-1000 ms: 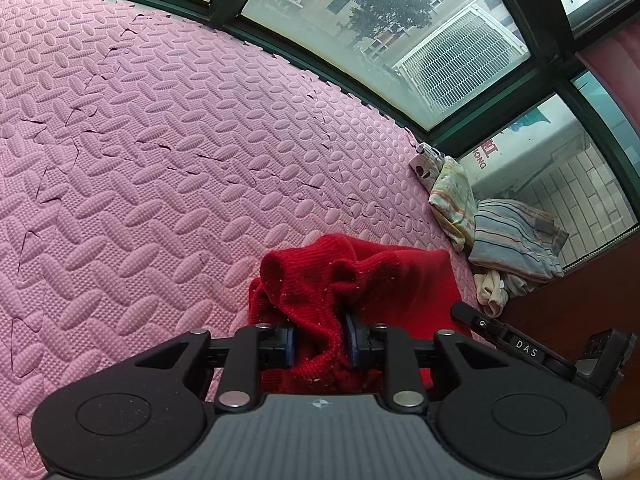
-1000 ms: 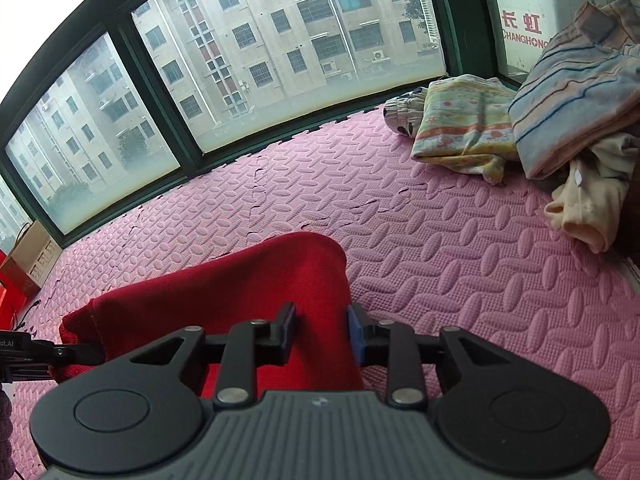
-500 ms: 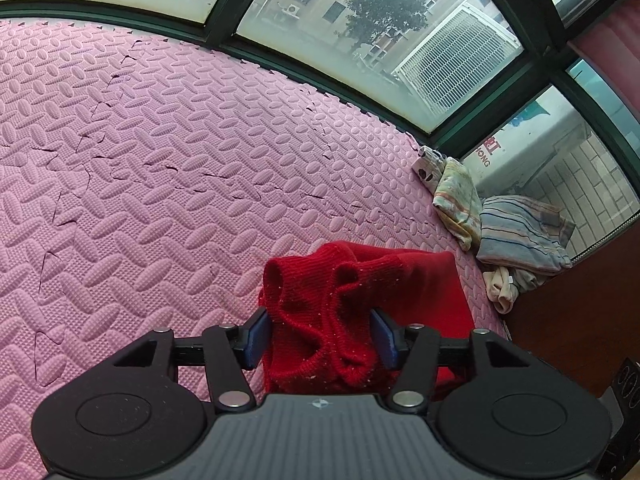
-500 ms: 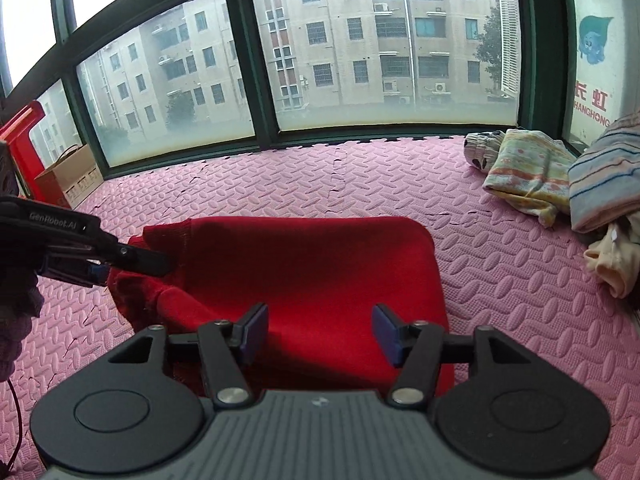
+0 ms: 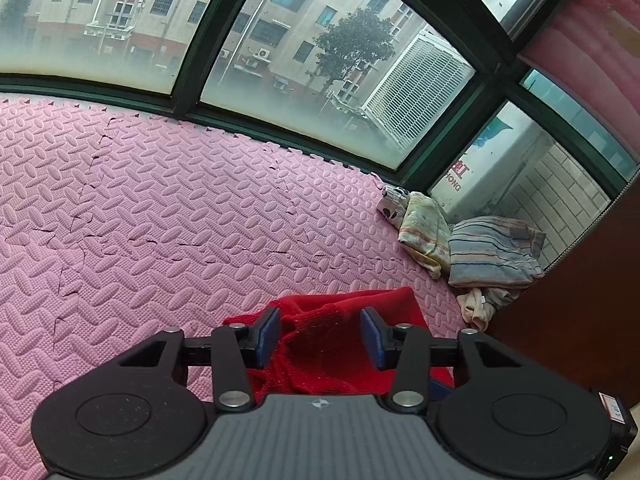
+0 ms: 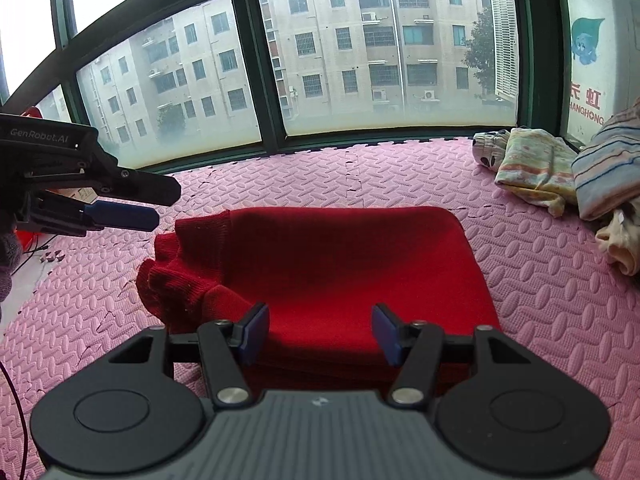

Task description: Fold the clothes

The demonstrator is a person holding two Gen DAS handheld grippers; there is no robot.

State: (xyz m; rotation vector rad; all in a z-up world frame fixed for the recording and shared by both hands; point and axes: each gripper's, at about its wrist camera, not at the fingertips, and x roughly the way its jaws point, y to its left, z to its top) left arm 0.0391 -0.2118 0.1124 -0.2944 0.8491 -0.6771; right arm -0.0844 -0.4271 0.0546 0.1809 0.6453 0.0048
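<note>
A red knitted sweater lies folded on the pink foam mat, with its bunched sleeves and cuffs at the left end. It also shows in the left wrist view. My right gripper is open and empty, just above the sweater's near edge. My left gripper is open and empty, above the bunched end of the sweater. The left gripper also shows in the right wrist view, raised off the mat to the left of the sweater.
A pile of other clothes lies at the right by the window corner, also in the left wrist view. Dark green window frames border the far edge of the mat. A brown wooden panel stands at the right.
Both grippers were shut on the red sweater a second ago. They opened, let it go and drew back upward. The sweater now lies folded on the mat.
</note>
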